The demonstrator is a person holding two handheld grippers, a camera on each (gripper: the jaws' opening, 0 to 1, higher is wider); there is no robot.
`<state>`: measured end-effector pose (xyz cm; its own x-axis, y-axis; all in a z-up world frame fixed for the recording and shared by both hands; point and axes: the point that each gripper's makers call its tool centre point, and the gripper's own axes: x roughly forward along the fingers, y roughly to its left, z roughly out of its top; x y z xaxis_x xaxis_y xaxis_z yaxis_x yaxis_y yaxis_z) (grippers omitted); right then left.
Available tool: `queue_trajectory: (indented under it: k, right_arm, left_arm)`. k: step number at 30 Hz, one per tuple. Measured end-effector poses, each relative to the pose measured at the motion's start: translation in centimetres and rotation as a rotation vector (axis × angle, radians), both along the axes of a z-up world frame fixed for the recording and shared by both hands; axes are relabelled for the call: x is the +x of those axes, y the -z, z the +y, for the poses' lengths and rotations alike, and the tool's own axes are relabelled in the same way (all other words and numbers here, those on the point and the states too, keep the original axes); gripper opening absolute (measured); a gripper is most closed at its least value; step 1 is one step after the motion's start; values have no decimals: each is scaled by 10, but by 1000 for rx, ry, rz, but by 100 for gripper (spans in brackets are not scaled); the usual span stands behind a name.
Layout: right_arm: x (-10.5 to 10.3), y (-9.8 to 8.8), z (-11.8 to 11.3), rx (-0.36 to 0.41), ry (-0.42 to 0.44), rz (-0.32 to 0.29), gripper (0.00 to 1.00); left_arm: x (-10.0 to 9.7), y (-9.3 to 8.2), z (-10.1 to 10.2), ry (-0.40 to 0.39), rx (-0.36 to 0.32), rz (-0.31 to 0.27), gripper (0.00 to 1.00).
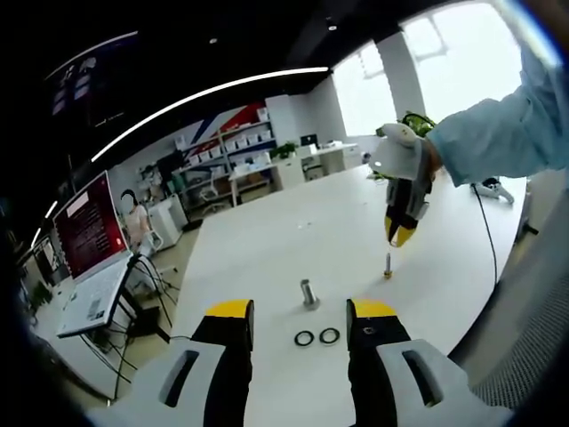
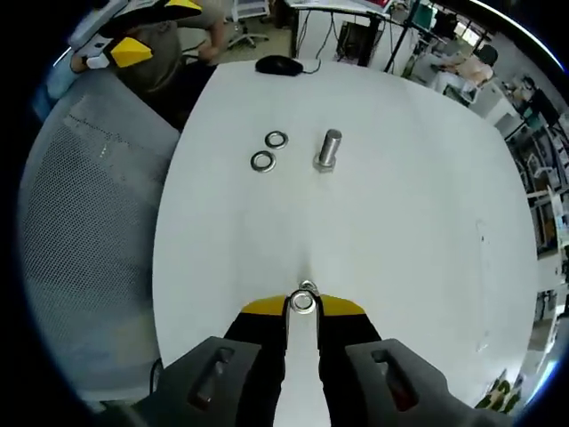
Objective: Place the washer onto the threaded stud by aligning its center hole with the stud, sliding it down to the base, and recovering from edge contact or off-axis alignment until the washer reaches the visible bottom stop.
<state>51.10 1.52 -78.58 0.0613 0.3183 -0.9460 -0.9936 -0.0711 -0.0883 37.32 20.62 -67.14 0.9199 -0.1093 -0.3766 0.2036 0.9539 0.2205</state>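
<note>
In the right gripper view, a washer (image 2: 303,302) is being pinched at the tips of the right tongs (image 2: 302,307), above the white surface (image 2: 400,205). Two spare washers (image 2: 269,150) are lying at eleven o'clock, beside a threaded stud (image 2: 328,149). The left tongs (image 1: 302,320) are being held apart.

stud (image 2: 307,286) mostly hidden behind right gripper (image 2: 302,307), threads unreadable

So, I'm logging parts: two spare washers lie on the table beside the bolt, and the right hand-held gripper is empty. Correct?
Not quite. The right gripper view shows the right hand-held gripper shut on a washer, not empty. The two spare washers do lie on the table beside the bolt.
</note>
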Motion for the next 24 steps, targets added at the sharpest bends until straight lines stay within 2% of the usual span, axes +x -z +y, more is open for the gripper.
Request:
queue_trajectory:
  k: [8, 24]
  right_arm:
    - [5, 12, -2, -38, -6, -10, 13]
    - [7, 29, 6, -49, 8, -4, 13]
  left_arm:
    - [0, 0, 1, -3, 0, -2, 40]
    - [0, 1, 1, -3, -2, 4, 40]
